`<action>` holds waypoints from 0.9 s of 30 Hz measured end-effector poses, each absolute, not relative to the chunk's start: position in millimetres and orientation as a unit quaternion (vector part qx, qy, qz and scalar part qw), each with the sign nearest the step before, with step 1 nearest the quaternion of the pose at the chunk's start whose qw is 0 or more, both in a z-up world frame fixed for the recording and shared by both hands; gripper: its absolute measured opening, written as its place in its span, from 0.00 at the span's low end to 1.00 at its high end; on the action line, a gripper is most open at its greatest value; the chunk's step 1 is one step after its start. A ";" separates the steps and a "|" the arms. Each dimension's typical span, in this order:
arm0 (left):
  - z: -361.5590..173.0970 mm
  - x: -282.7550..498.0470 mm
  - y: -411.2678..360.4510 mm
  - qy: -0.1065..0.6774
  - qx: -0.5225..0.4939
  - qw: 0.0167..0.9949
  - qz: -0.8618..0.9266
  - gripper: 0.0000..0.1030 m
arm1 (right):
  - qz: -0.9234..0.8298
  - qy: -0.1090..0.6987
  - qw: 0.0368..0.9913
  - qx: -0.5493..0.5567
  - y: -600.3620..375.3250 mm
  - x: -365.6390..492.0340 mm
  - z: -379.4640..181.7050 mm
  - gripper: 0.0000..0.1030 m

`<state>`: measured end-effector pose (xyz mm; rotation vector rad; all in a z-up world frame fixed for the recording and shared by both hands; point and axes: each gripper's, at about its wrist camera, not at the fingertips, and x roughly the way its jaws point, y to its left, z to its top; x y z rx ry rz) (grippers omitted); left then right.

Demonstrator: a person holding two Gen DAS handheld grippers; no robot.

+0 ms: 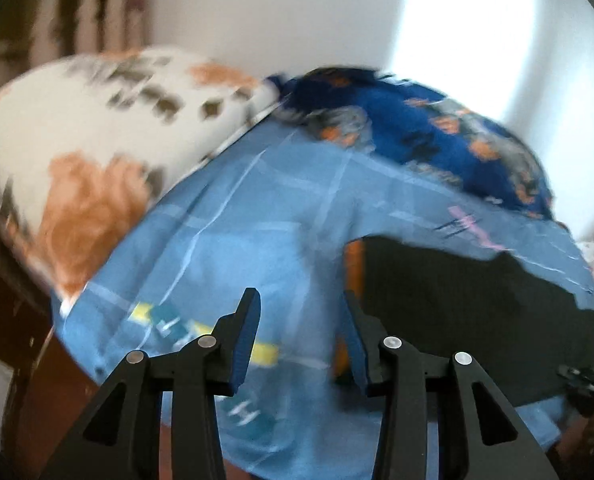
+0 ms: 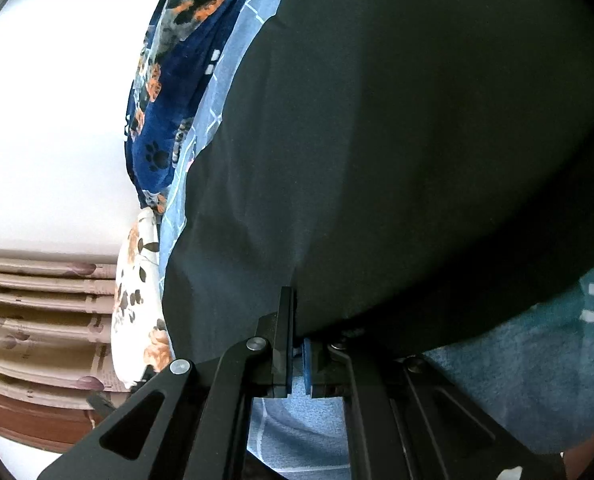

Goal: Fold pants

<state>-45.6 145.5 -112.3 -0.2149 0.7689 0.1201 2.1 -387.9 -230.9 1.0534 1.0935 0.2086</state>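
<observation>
The black pants [image 1: 477,300] lie on a light blue bed sheet [image 1: 237,240] at the right of the left wrist view. My left gripper [image 1: 301,312] is open and empty above the sheet, its right finger close to the pants' left edge, where an orange strip [image 1: 353,264] shows. In the right wrist view the pants [image 2: 397,140] fill most of the frame. My right gripper [image 2: 295,320] is shut on the pants' edge, and the cloth drapes over its right finger.
A white floral pillow [image 1: 97,152] lies at the left and a dark blue patterned blanket [image 1: 437,128] at the back by the white wall. The brown wooden bed frame [image 1: 25,320] runs along the left. Curtains [image 2: 37,320] hang in the right wrist view.
</observation>
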 end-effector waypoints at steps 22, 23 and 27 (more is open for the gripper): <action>-186.8 -11.3 14.4 0.491 -0.030 0.867 -0.077 0.41 | -0.019 0.287 0.713 0.639 -659.4 -53.2 -231.6 0.03; -187.5 -10.4 12.6 0.491 -0.029 0.867 -0.074 0.41 | -0.028 0.272 0.709 0.651 -678.9 -56.4 -233.2 0.01; -187.5 -10.8 11.1 0.489 -0.021 0.869 -0.070 0.42 | -0.058 0.246 0.712 0.655 -729.3 -64.2 -230.5 0.00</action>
